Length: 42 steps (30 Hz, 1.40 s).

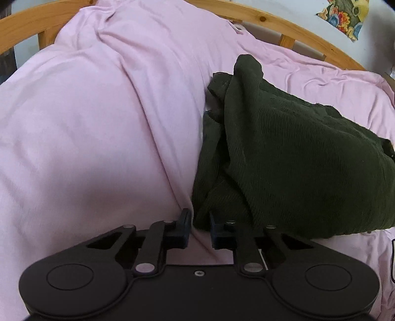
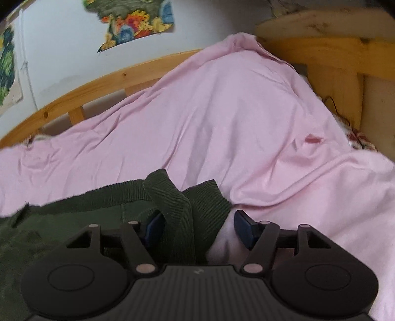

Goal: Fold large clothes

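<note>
Both tools sat at the near edge of the dark green garment (image 1: 284, 153), which lay bunched on the pink duvet (image 1: 86, 123). Your left gripper (image 1: 199, 228) stood narrowly parted at its left corner, holding nothing. Your right gripper (image 2: 197, 228) gaped wide around a ribbed fold, unpinched. That cloth stretched away leftward.

One dark green corduroy garment (image 1: 284, 153) lies on one pink duvet (image 1: 98, 123). Two grippers show: left gripper (image 1: 199, 226) and right gripper (image 2: 197, 227). Two colourful pictures (image 2: 138, 22) hang on the wall.
</note>
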Each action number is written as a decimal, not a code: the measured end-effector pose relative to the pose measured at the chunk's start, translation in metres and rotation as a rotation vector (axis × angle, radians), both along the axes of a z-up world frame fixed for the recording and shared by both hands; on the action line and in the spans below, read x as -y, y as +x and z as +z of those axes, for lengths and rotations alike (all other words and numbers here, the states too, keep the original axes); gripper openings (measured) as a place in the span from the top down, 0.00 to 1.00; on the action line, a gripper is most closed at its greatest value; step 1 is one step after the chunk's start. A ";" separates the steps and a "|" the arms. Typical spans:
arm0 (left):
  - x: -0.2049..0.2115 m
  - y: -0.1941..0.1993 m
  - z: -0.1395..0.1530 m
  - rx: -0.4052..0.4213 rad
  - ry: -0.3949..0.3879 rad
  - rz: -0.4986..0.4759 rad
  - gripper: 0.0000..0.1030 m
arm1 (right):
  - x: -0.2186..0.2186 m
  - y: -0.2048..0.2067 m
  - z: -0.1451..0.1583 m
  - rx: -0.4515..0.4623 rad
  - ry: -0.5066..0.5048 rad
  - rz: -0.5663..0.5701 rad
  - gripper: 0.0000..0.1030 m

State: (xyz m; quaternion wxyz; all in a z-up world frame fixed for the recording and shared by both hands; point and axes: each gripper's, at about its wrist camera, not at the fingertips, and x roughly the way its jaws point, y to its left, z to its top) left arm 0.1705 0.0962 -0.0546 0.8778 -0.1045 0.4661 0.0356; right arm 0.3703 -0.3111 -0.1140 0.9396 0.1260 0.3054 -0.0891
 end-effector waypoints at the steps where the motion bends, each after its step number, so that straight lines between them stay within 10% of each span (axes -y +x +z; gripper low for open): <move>1: -0.002 -0.002 0.002 0.007 -0.013 0.011 0.85 | -0.002 0.000 -0.001 -0.003 -0.011 0.004 0.34; 7: 0.020 -0.013 0.018 0.120 0.092 -0.114 0.78 | 0.000 -0.002 0.002 -0.017 0.006 0.018 0.33; 13: 0.045 0.010 0.008 0.063 0.253 -0.233 0.79 | -0.002 -0.003 0.002 -0.019 0.009 0.013 0.32; 15: 0.044 0.013 0.008 0.050 0.245 -0.223 0.98 | -0.002 -0.003 0.002 -0.020 0.009 0.015 0.32; 30: 0.012 -0.033 0.008 0.120 0.002 0.087 1.00 | -0.004 -0.005 0.002 -0.034 -0.004 0.050 0.30; 36: 0.021 -0.054 0.031 0.175 -0.041 0.147 0.32 | -0.018 -0.027 0.032 0.018 -0.106 -0.005 0.02; 42: 0.061 -0.057 0.028 0.201 -0.273 0.039 0.11 | -0.081 -0.065 0.068 0.205 -0.289 0.121 0.00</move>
